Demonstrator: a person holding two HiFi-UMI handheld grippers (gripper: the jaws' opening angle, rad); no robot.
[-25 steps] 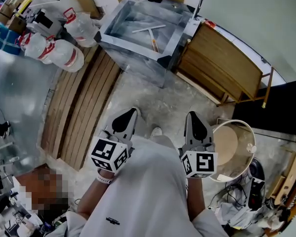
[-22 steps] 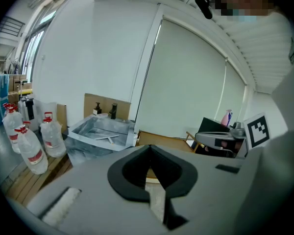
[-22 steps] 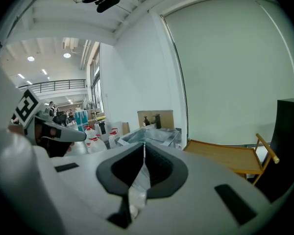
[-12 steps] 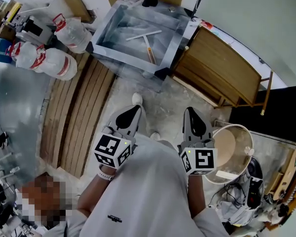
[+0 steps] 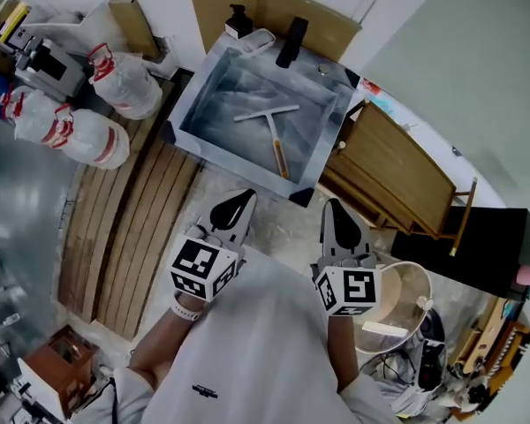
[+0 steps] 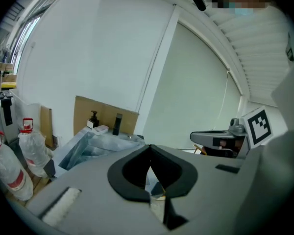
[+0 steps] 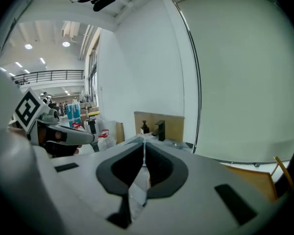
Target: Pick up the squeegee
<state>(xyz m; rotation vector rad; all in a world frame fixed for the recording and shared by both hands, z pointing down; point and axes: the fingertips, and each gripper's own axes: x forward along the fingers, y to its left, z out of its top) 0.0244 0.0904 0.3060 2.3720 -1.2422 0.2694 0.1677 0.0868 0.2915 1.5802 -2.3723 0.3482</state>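
The squeegee [image 5: 270, 127], a pale T-shaped tool with a wooden handle, lies flat on the bottom of a steel sink [image 5: 193, 113] in the head view. My left gripper [image 5: 242, 198] hovers just short of the sink's near edge, jaws shut with nothing between them. Beside it my right gripper [image 5: 333, 206] is held at the same height, also shut and empty. In the left gripper view the left gripper [image 6: 149, 146] has its tips meeting in front of the sink [image 6: 95, 143]. The right gripper [image 7: 144, 144] shows its tips touching too. The squeegee is hidden in both gripper views.
A black faucet [image 5: 291, 42] and soap bottle [image 5: 238, 20] stand at the sink's back. Clear bags [image 5: 75, 135] lie left, wooden planks [image 5: 128, 215] on the floor. A wooden crate [image 5: 397, 170] flanks the sink's right; a white bucket [image 5: 397, 312] sits lower right.
Both grippers have travelled forward with the person toward the sink, which now lies closer and more centred. Both stay shut and empty.
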